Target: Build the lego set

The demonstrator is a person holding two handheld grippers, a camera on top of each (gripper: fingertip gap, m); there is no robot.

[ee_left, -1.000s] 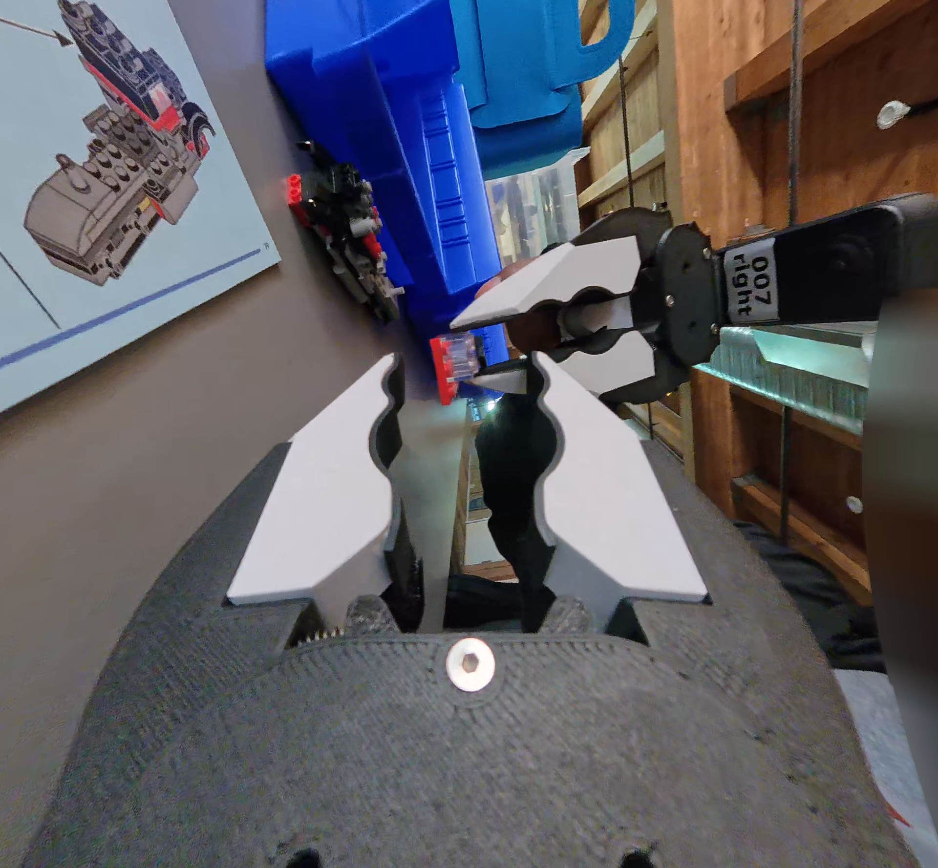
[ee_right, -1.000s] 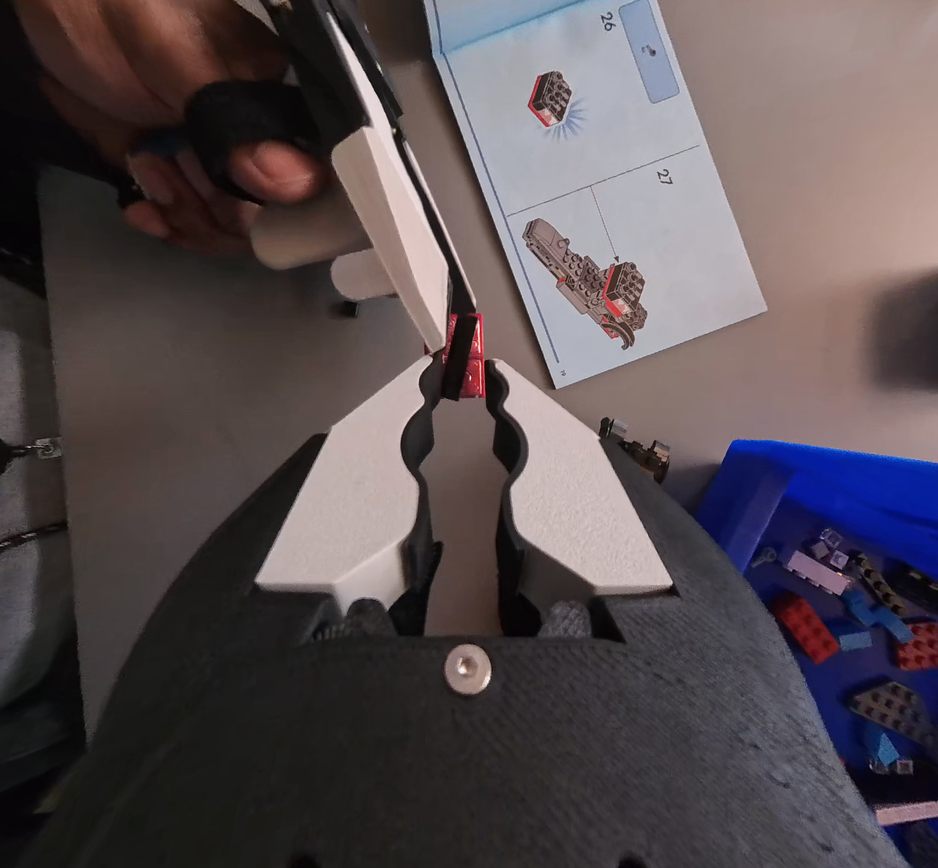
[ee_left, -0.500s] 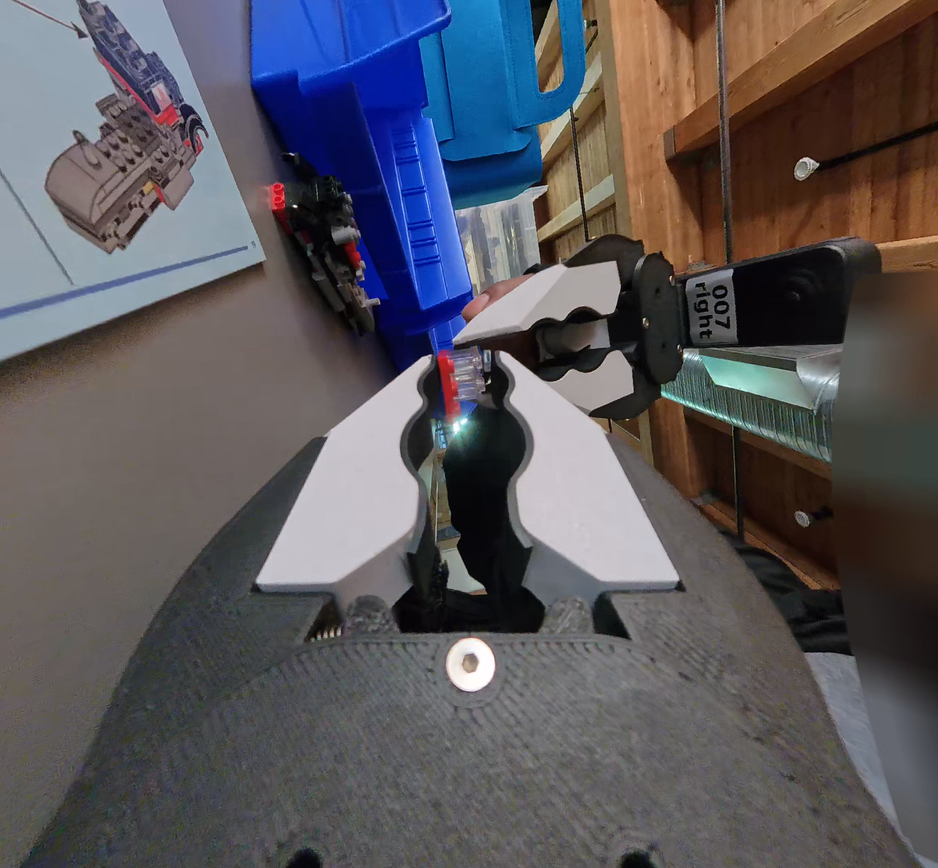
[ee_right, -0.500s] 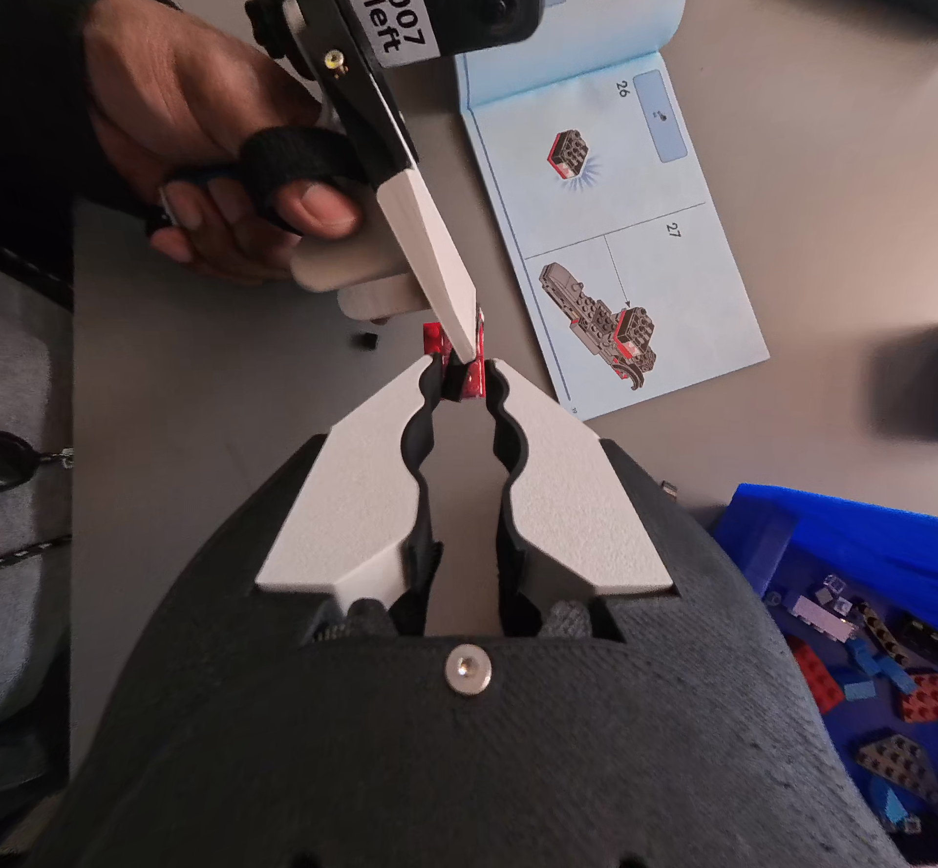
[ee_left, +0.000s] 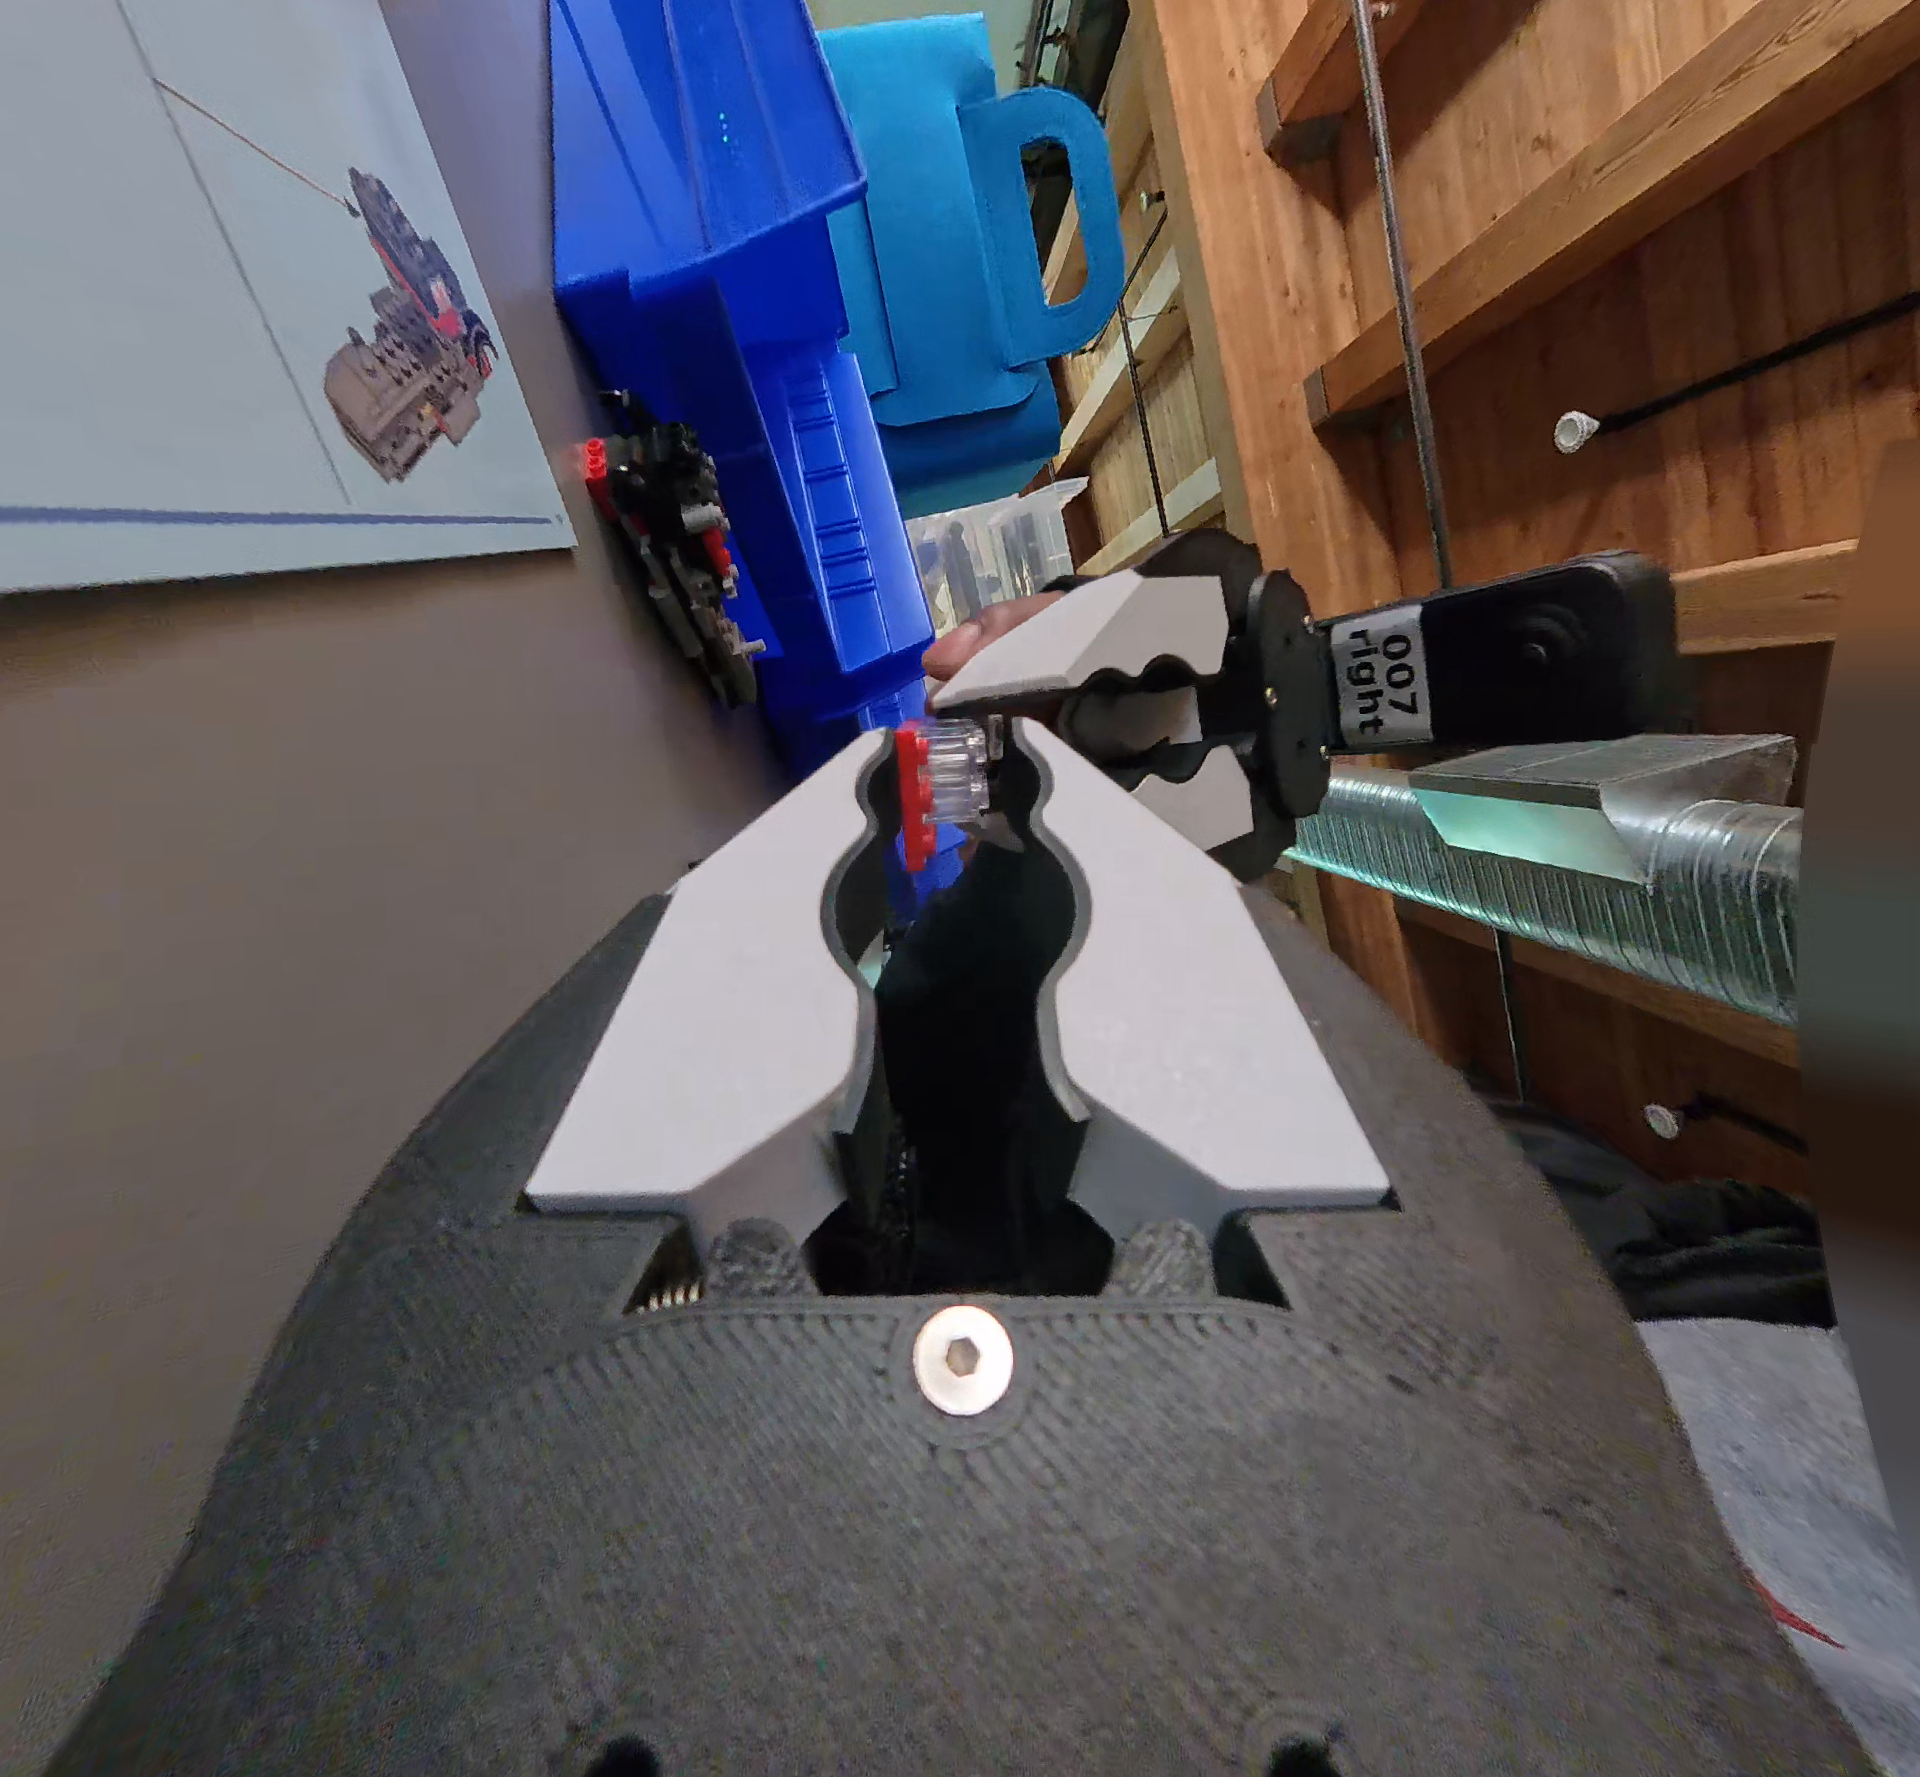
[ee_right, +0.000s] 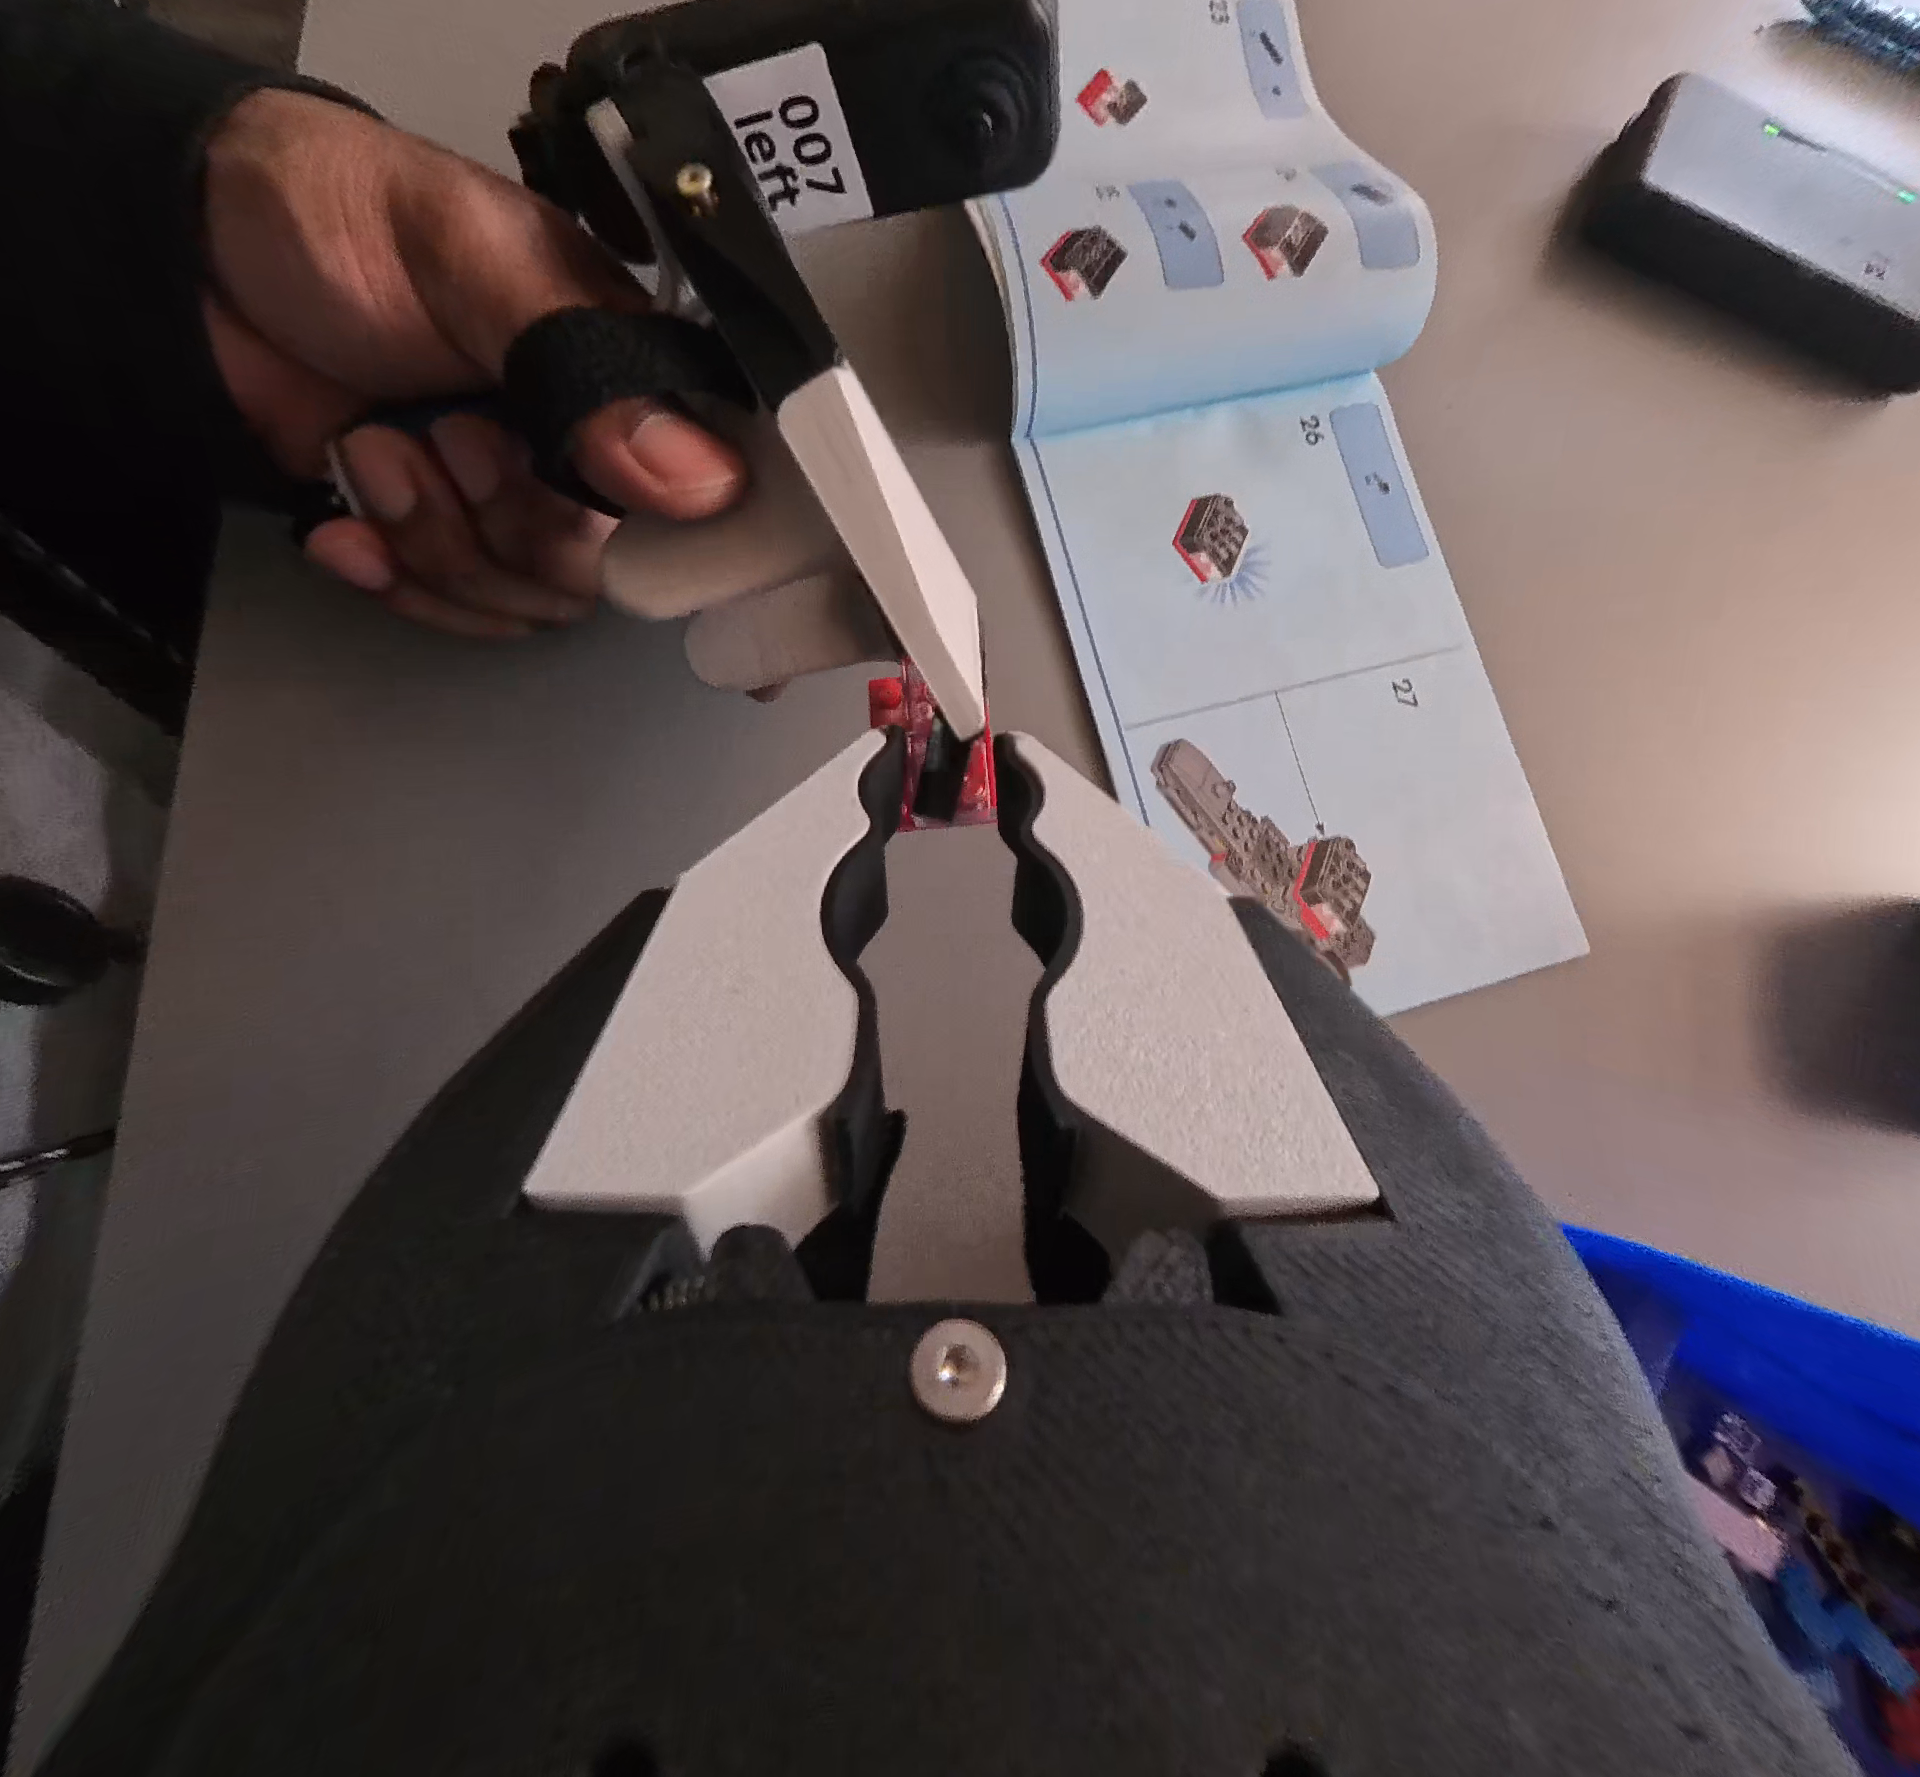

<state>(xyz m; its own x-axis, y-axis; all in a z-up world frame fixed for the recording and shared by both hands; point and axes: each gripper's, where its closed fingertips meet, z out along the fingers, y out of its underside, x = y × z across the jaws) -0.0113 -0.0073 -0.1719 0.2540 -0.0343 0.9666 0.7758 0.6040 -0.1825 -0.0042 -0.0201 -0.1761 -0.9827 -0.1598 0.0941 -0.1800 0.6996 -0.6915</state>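
Note:
A small red-and-clear lego piece (ee_left: 935,787) is held in the air between both grippers. My left gripper (ee_left: 940,761) is shut on it, with the red plate against one finger and the clear bricks against the other. My right gripper (ee_right: 943,761) grips the same piece (ee_right: 916,792) crosswise. It also shows in the left wrist view (ee_left: 1023,740), and the left gripper shows in the right wrist view (ee_right: 868,699). A partly built black, grey and red model (ee_left: 675,564) lies on the grey table beside a blue bin (ee_left: 727,293).
An open instruction booklet (ee_right: 1247,501) lies on the table (ee_right: 436,896) beyond the grippers. The blue bin of loose bricks (ee_right: 1787,1478) is at lower right. A dark box with green lights (ee_right: 1766,221) sits far right. A person's hand (ee_right: 416,356) holds the left gripper. Left and right tips are no more than a few centimetres apart.
My left gripper was open beside the piece and has closed on it. My right gripper has kept its grip throughout. Both have risen away from the table.

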